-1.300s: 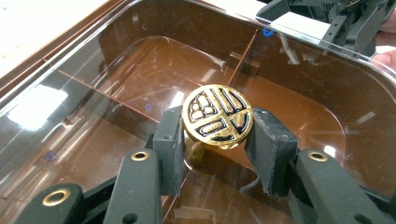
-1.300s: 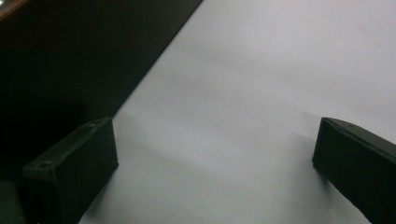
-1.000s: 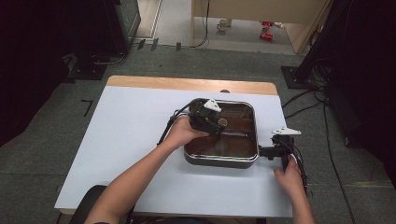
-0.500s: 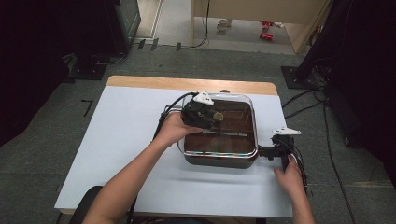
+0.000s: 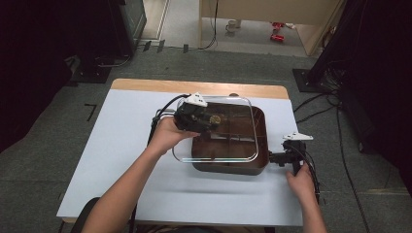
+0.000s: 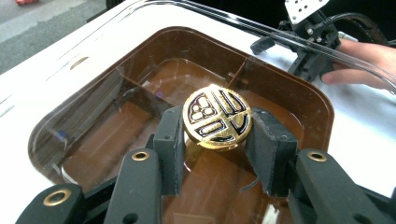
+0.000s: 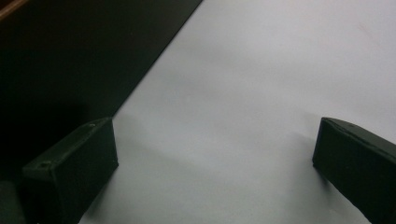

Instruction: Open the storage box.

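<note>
A brown square pan (image 5: 263, 140) with inner dividers sits on the white table (image 5: 116, 155). My left gripper (image 5: 208, 120) is shut on the gold knob (image 6: 217, 116) of the clear glass lid (image 5: 221, 155). It holds the lid raised and shifted left over the pan, so the pan's right part is uncovered. In the left gripper view the two pads (image 6: 169, 140) clamp the knob from both sides, with the pan (image 6: 301, 91) seen through the glass (image 6: 88, 98) below. My right gripper (image 5: 275, 158) rests on the table against the pan's right side. Its jaws (image 7: 215, 154) stand wide open with nothing between them.
The pan's dark wall (image 7: 70, 56) lies just left of the right gripper's jaws. Bare white tabletop spreads to the left and front of the pan. A wooden strip (image 5: 194, 87) edges the table's far side. Cables (image 5: 160, 116) trail from the left gripper.
My left gripper has risen and moved left with the lid, lifting it off the pan. The right gripper has stayed put.
</note>
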Demonstrator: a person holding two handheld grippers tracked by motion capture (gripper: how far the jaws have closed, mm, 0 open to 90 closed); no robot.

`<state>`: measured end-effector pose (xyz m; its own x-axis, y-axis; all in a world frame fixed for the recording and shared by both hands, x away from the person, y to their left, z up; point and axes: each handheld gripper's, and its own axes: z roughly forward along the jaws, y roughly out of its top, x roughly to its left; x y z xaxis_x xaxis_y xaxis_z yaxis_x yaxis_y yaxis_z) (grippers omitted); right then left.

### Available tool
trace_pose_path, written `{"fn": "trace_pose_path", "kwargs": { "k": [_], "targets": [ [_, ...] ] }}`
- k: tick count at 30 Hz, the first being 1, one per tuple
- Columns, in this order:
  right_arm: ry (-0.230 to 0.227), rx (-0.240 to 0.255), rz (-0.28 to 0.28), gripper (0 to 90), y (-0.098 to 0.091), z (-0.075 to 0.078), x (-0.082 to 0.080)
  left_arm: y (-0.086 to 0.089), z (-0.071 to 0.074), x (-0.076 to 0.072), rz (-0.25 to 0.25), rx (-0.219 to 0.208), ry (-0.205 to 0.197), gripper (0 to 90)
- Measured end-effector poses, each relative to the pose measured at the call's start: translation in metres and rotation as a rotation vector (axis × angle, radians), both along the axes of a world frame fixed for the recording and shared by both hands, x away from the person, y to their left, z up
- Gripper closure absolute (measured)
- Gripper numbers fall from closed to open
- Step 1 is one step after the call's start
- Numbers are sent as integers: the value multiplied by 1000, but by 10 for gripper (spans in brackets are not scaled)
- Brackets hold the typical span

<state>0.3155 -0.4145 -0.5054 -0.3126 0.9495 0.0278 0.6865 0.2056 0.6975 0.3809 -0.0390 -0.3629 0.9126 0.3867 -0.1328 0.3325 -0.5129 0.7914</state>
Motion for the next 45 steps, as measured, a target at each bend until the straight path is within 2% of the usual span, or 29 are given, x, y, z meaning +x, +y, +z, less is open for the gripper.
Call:
{"fn": "trace_pose_path", "kwargs": {
  "k": [3, 10, 19, 20, 26, 38, 43, 45],
  "targets": [
    [1, 0, 0, 0, 0, 0, 0, 10, 3, -4, 10, -11, -2, 589],
    [1, -1, 1, 0, 0, 0, 0, 38, 4, -9, 53, -1, 0, 588],
    [1, -1, 1, 0, 0, 0, 0, 83, 5, -7, 173, 0, 2, 589],
    [1, -1, 1, 0, 0, 0, 0, 83, 5, -7, 173, 0, 2, 589],
    [0, -2, 2, 0, 0, 0, 0, 110, 2, -2, 246, 3, 1, 589],
    [1, -1, 1, 0, 0, 0, 0, 162, -16, 16, 392, -8, 37, 589],
    [0, -2, 1, 0, 0, 0, 0, 181, -32, 25, 462, 3, 63, 589],
    [0, -2, 1, 0, 0, 0, 0, 191, -44, 31, 499, 2, 78, 589]
  ]
}}
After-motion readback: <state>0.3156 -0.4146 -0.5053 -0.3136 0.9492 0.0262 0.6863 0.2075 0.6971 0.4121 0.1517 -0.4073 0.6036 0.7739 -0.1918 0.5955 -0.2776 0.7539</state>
